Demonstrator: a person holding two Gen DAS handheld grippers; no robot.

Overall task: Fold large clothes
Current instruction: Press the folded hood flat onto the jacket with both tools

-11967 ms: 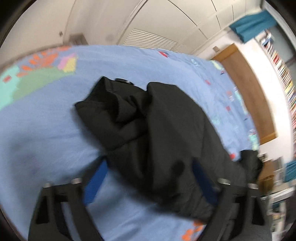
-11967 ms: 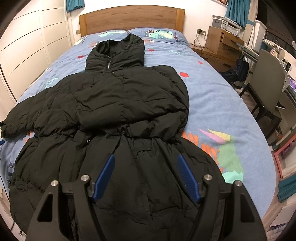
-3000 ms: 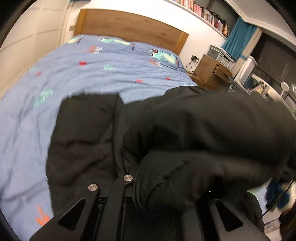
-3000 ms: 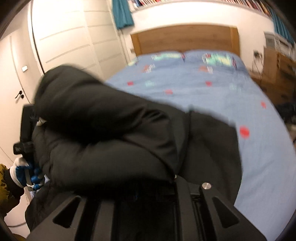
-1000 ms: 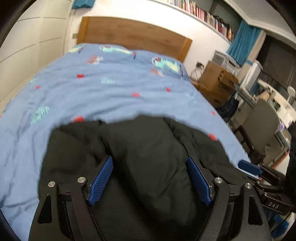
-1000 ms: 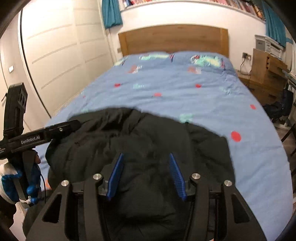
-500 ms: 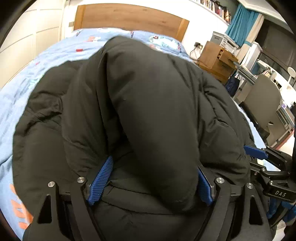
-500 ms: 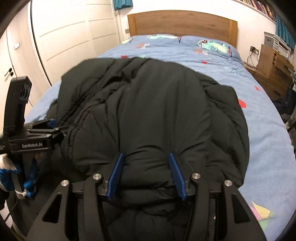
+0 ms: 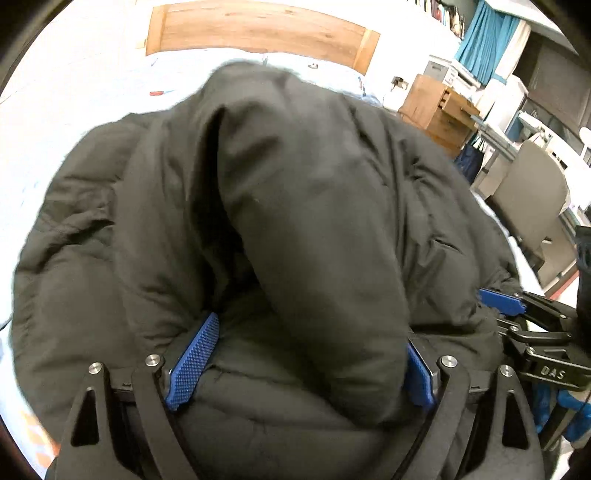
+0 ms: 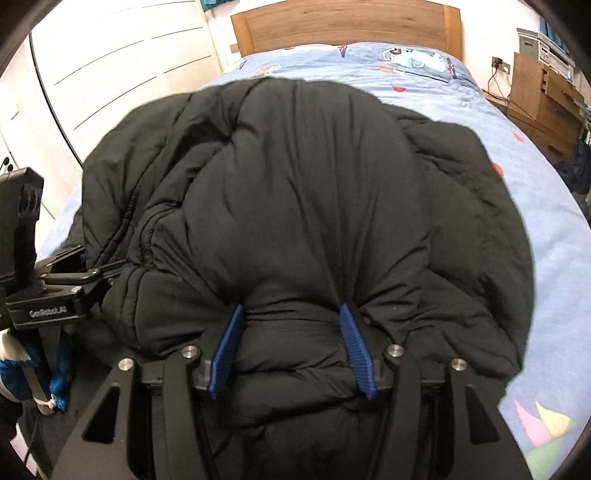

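Observation:
A black puffer jacket [image 9: 295, 206] lies folded in a thick bundle on the blue bed [image 10: 524, 155]. In the left wrist view my left gripper [image 9: 299, 332] has its jaws wide apart, pushed against the near edge of the bundle, with a fold bulging between the blue pads [image 9: 192, 358]. In the right wrist view the jacket [image 10: 295, 192] fills the middle, and my right gripper [image 10: 291, 325] is open with padding bunched between its pads [image 10: 225, 343]. Each gripper shows at the edge of the other's view: right gripper [image 9: 517, 314], left gripper [image 10: 74, 273].
A wooden headboard [image 10: 347, 26] stands at the far end of the bed. White wardrobe doors [image 10: 110, 66] run along the left. A wooden bedside chest [image 9: 439, 110] and a grey chair [image 9: 528, 206] stand to the right of the bed.
Over the last second both grippers moved down and forward against the jacket, which now fills both views. Three seconds ago both were shut on it, lifting it; now both are open.

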